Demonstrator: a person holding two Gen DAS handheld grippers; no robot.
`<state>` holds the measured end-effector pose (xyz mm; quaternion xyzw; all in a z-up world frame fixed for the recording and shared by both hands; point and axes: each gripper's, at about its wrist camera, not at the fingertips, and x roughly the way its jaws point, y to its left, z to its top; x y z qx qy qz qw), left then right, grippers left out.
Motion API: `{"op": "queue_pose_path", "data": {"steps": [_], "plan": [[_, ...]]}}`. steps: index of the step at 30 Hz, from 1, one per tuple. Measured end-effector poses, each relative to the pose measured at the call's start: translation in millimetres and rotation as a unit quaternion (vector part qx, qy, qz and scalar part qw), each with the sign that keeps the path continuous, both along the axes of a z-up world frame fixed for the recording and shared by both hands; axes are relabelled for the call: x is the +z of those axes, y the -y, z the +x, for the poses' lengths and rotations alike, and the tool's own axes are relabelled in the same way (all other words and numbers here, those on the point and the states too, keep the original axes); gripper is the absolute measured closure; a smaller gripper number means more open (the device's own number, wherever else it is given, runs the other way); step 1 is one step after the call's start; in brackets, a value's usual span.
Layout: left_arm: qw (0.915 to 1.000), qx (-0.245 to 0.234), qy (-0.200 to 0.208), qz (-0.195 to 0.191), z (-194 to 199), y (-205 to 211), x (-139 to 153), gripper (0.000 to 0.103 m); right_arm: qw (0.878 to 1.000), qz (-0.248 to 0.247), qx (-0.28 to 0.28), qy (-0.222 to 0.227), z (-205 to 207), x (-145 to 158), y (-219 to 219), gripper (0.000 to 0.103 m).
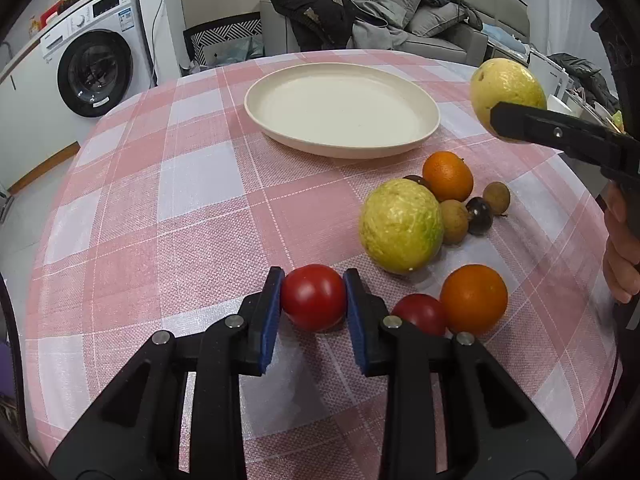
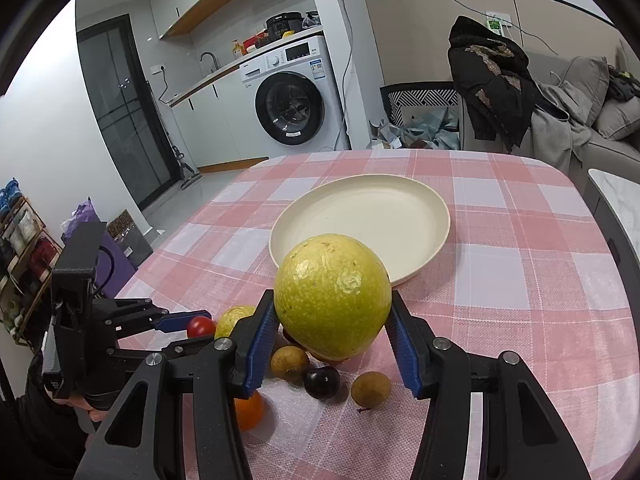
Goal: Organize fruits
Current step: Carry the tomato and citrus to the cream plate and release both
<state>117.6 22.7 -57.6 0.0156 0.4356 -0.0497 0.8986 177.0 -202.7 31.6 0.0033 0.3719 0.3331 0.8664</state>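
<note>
My left gripper point(image 1: 314, 300) is shut on a red tomato point(image 1: 314, 297), low over the pink checked tablecloth point(image 1: 160, 208). My right gripper point(image 2: 332, 320) is shut on a large yellow-green guava point(image 2: 332, 294) and holds it in the air, near the front edge of the empty cream plate point(image 2: 432, 208). In the left wrist view that guava point(image 1: 506, 84) hangs to the right of the plate point(image 1: 424, 96). A second guava point(image 1: 400, 226), two oranges point(image 1: 448, 176) point(image 1: 474, 298), a second tomato point(image 1: 420, 314), two longans and dark plums point(image 1: 479, 209) lie on the cloth.
The table edge curves away at left and far side. A washing machine point(image 2: 294, 104) stands beyond the table on the left. A chair with a black jacket point(image 2: 488, 76) and a grey sofa point(image 2: 600, 120) stand behind the table. The left gripper point(image 2: 192, 322) shows at left in the right wrist view.
</note>
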Motion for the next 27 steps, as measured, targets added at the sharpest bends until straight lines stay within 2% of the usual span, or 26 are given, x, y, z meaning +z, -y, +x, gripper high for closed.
{"op": "queue_pose_path", "data": {"steps": [7, 27], "plan": [[0.9996, 0.0, 0.023, -0.014, 5.2, 3.3, 14.5, 0.076, 1.0, 0.0, -0.001, -0.006, 4.8, -2.7, -1.5, 0.049], [0.9972, 0.019, 0.069, -0.018, 68.9, 17.4, 45.9, 0.076, 0.999, -0.026, -0.01, -0.042, 32.2, -20.7, -27.7, 0.049]]}}
